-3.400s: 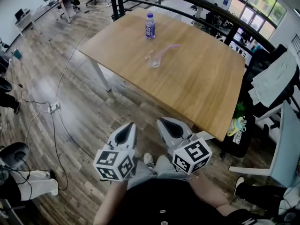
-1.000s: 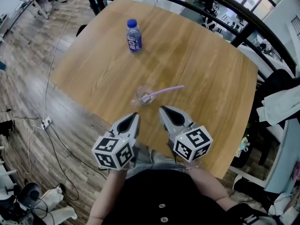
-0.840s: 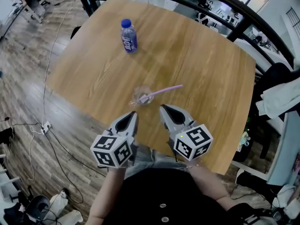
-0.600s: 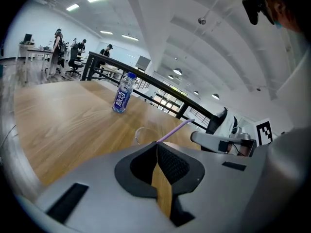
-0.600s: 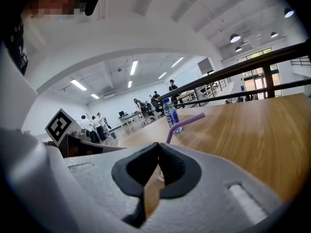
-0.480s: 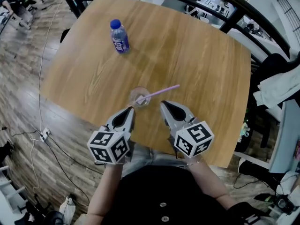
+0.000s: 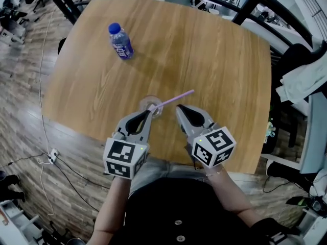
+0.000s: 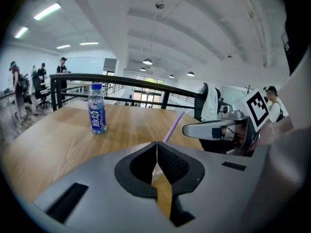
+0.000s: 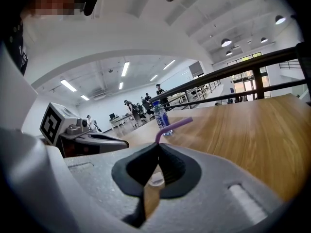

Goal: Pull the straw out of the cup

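Note:
A clear plastic cup stands on the wooden table near its front edge. A purple straw leans out of it to the right. My left gripper is shut and empty, its tips just short of the cup on the near left. My right gripper is also shut and empty, just right of the cup and below the straw. In the left gripper view the straw rises beyond the closed tips. In the right gripper view the cup shows through the gap behind the tips, with the straw above.
A water bottle with a blue cap stands at the table's far left. A black railing runs behind the table. A chair draped with white cloth is on the right. Cables lie on the floor to the left.
Both grippers have moved forward over the table's front edge up to the cup. The left gripper has rolled so its marker cube faces up more. Both stay shut.

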`<state>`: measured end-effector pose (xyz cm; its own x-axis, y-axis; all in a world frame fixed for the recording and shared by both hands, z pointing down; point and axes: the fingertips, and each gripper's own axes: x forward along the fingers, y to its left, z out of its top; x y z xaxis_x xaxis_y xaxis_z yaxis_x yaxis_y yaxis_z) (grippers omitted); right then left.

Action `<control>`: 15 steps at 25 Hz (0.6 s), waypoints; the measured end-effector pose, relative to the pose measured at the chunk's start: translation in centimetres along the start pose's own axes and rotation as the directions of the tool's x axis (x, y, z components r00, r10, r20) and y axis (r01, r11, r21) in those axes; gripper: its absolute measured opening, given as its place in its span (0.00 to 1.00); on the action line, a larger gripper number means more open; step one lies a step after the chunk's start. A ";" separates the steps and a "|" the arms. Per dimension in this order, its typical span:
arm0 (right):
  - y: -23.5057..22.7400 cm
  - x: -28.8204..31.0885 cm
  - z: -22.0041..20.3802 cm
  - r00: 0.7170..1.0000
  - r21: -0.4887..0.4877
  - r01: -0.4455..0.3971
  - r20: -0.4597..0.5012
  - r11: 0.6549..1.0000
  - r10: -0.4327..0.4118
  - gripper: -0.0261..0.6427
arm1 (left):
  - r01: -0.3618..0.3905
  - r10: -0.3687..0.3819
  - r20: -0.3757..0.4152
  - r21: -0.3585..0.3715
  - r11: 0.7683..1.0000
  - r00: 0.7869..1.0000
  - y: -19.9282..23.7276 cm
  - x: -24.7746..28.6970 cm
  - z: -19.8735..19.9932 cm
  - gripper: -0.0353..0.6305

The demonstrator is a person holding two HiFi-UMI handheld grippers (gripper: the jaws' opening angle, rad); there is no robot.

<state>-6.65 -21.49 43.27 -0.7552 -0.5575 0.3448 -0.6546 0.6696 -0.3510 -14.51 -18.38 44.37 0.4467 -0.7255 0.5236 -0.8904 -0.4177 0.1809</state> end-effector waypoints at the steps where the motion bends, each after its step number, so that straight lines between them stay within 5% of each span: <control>1: 0.0 0.0 0.0 1.000 0.003 0.006 0.001 1.000 -0.006 0.04 | 0.009 -0.009 -0.008 0.038 0.999 1.000 -0.1 0.3 0.2 0.08; 9: -0.7 -0.4 -0.8 0.999 0.035 0.052 0.008 0.998 -0.053 0.04 | 0.085 -0.062 -0.090 0.281 0.956 0.994 -1.0 2.5 1.5 0.09; 12: -1.1 -0.7 -1.0 0.998 0.047 0.069 0.011 0.997 -0.070 0.04 | 0.143 -0.108 -0.126 0.310 0.940 0.986 -1.5 3.2 1.5 0.23; 15: -1.4 -0.8 -1.2 0.996 0.063 0.084 0.019 0.994 -0.085 0.04 | 0.193 -0.142 -0.172 0.329 0.924 0.975 -2.1 4.1 1.1 0.26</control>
<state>-5.06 -21.39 44.51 -0.6973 -0.6217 0.3568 -0.7164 0.5884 -0.3749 -10.74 -21.13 45.20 0.5471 -0.5536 0.6279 -0.7082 -0.7060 -0.0055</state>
